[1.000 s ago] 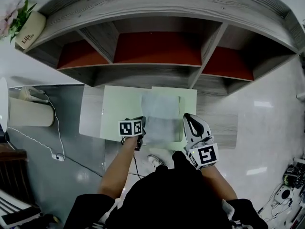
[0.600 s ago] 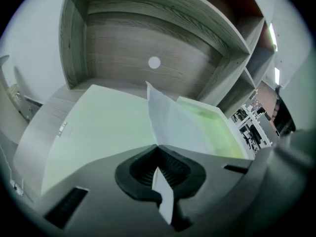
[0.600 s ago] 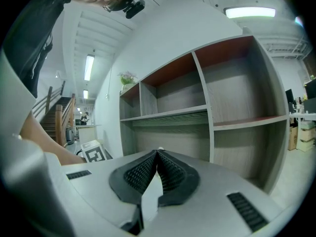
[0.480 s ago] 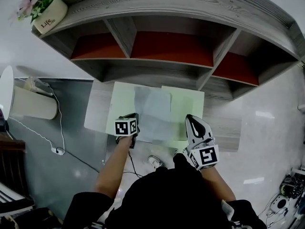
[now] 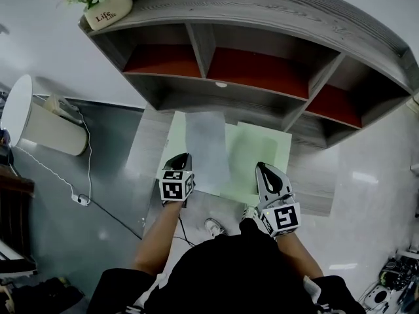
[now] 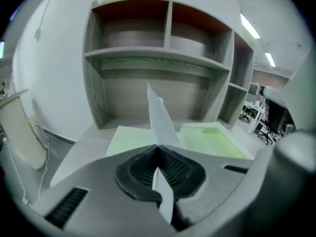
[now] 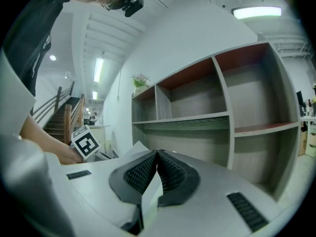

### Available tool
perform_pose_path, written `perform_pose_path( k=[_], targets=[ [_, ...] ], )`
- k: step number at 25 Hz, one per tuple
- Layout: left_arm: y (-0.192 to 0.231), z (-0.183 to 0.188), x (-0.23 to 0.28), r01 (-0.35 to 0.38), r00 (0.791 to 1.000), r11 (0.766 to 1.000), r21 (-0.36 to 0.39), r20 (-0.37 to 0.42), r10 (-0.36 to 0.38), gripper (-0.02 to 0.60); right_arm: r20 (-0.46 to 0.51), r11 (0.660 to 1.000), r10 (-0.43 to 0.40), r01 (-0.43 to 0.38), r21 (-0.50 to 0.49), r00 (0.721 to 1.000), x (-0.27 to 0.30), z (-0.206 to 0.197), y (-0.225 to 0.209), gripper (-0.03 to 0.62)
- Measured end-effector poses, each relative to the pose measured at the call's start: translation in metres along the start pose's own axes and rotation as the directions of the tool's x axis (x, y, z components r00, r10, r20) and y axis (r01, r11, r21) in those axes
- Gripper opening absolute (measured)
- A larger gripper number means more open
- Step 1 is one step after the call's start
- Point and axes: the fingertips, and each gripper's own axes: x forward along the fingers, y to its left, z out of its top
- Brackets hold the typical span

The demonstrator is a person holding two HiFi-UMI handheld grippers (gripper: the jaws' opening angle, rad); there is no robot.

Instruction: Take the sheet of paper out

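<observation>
The left tongs (image 5: 181, 157) are fully closed on the near edge of the sheet of paper (image 5: 206, 149). In the left gripper view the ribbed pads (image 6: 175, 164) press together on the paper (image 6: 160, 117), and the sheet rises from between them, seen almost edge-on and tilted, with its far corner up in front of the shelf unit's lowest opening.

From the head view the sheet sits over the middle of the desk (image 5: 147, 146). It stretches from the tongs near the front edge towards the back edge, where the grey wooden shelf unit (image 5: 262, 18) with red back panels stands. The paper lies over the left part of a pale green folder (image 5: 258, 159), which is spread flat on the desk and shows on both sides of the sheet.

The right tongs (image 5: 265, 169) are also shut. The right gripper view shows their pads (image 7: 173, 172) clamped on a thin pale sheet edge, which appears to be the near edge of the green folder at the desk's front, to the right of the paper.

A plant pot (image 5: 108, 15) stands on the top left corner of the shelf unit.
</observation>
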Motion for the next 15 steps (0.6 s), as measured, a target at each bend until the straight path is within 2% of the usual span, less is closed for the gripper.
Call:
perform_pose_path(
  k=[3, 7, 11, 15],
  targets=[
    [-0.003, 0.018, -0.028, -0.048, 0.994, 0.996, 0.077, 0.105, 0.040, 0.008, 0.005, 1.000, 0.021, -0.021, -0.013, 1.000, 0.001, 0.004, 0.012, 0.021],
    [-0.013, 0.041, -0.064, -0.064, 0.972, 0.994, 0.086, 0.233, 0.043, 0.008, 0.019, 0.999, 0.038, -0.037, -0.033, 0.999, 0.000, 0.012, 0.027, 0.021],
    [-0.024, 0.064, -0.104, -0.062, 0.935, 0.995, 0.076, 0.354, 0.031, 0.008, 0.038, 0.998, 0.046, -0.044, -0.048, 0.998, -0.001, 0.021, 0.038, 0.021],
    [-0.032, 0.087, -0.143, -0.078, 0.884, 0.993, 0.089, 0.467, 0.028, 0.008, 0.059, 0.999, 0.012, -0.009, -0.047, 0.998, -0.006, 0.031, 0.033, 0.021]
  ],
)
